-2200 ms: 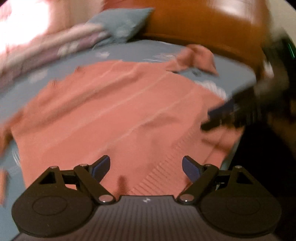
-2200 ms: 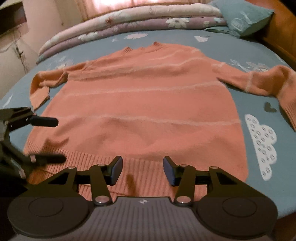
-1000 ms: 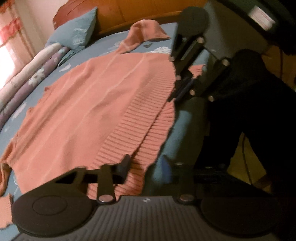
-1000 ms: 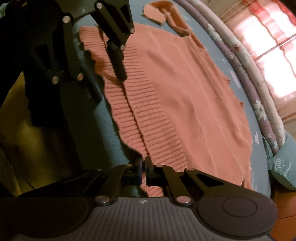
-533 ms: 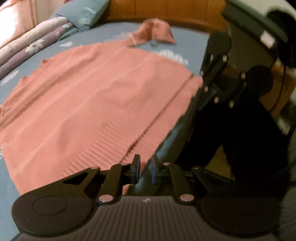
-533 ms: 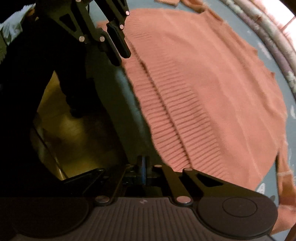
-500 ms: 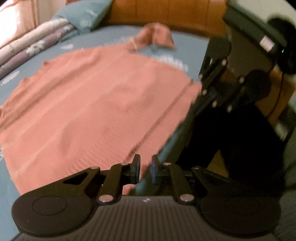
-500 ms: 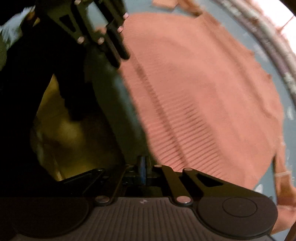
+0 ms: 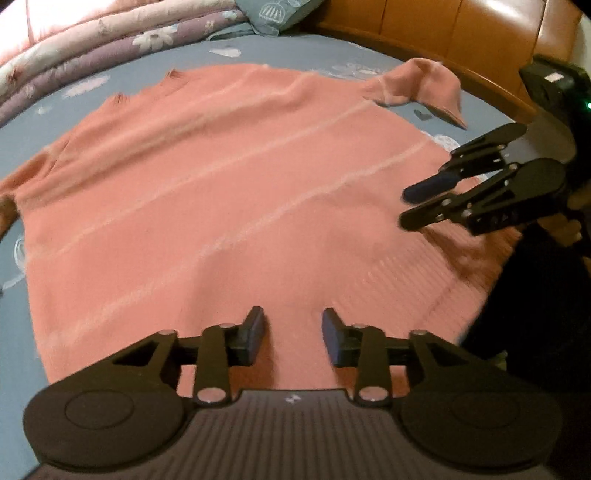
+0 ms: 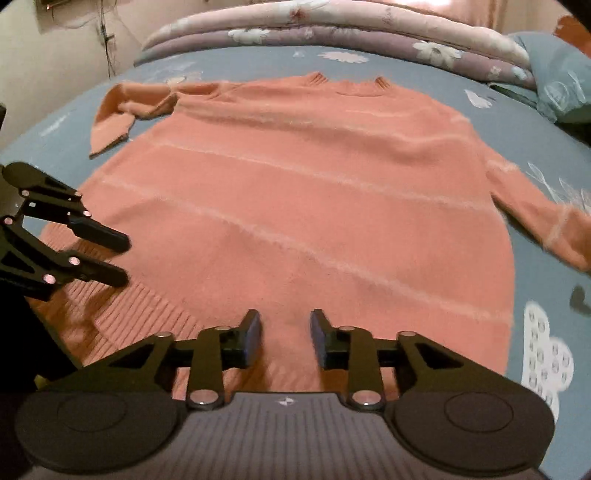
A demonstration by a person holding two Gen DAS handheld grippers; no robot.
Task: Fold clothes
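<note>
Left wrist view: your left gripper (image 9: 293, 334) over sweater (image 9: 229, 192) hem, jaws just opened, nothing between; sweater flat on bed (image 9: 295, 51); headboard (image 9: 443, 33) seen here only.

Right wrist view: your right gripper (image 10: 284, 338) likewise just spread, empty, above hem; shows both sleeves, wall (image 10: 55, 48), folded quilt (image 10: 332, 26).

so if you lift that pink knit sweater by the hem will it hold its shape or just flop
The pink knit sweater would likely flop: it lies flat and follows the blue patterned bedsheet, and one sleeve is already folded over on itself. The fuzzy knit probably grips rather than slips. Lifted at one point it would likely sag, so both grippers at the ribbed hem seems wiser.
</note>
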